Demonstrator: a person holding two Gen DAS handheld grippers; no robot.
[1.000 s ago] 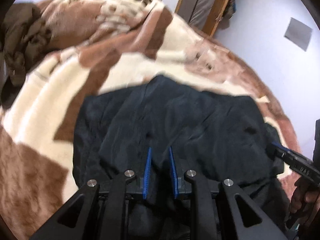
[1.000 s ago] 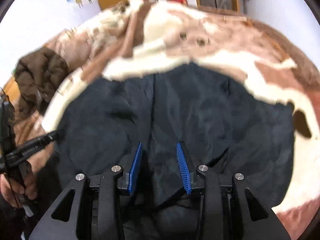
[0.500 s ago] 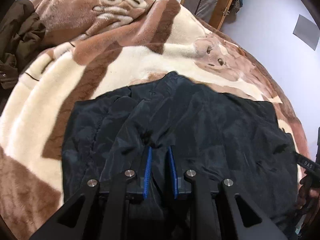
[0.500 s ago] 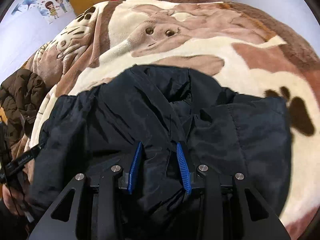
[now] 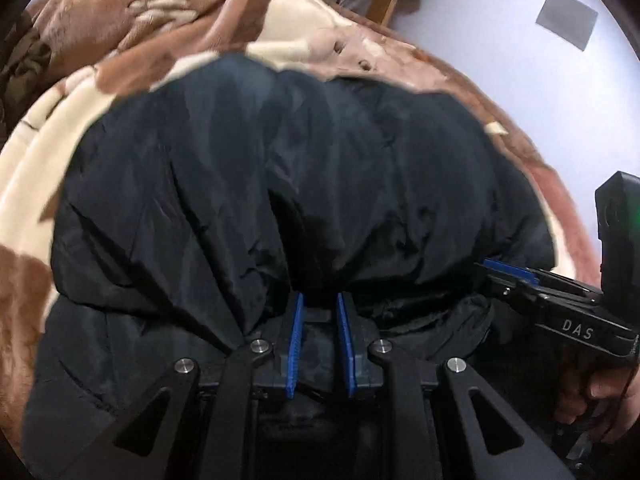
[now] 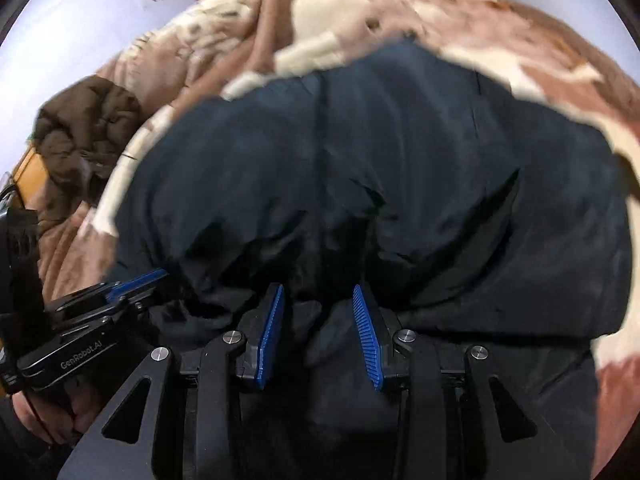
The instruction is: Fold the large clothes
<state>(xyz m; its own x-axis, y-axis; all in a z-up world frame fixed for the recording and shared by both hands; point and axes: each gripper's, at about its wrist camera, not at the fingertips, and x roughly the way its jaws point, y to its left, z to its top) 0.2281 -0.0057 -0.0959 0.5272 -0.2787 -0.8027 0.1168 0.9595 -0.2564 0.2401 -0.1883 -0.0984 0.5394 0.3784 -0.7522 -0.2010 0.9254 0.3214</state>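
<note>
Both your claws pinch black jacket: left claw (image 5: 319,322) narrow on bunched hem, right claw (image 6: 318,312) wider on thicker fold. Jacket (image 5: 304,184) spreads ahead of claws over blanket (image 5: 100,92). Risk: slick padded fabric slips, fold lands crooked if hands lower unevenly.

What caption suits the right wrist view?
Right gripper clamps a fold of the black padded jacket over the brown-and-cream plush blanket, left gripper gripping alongside.
</note>
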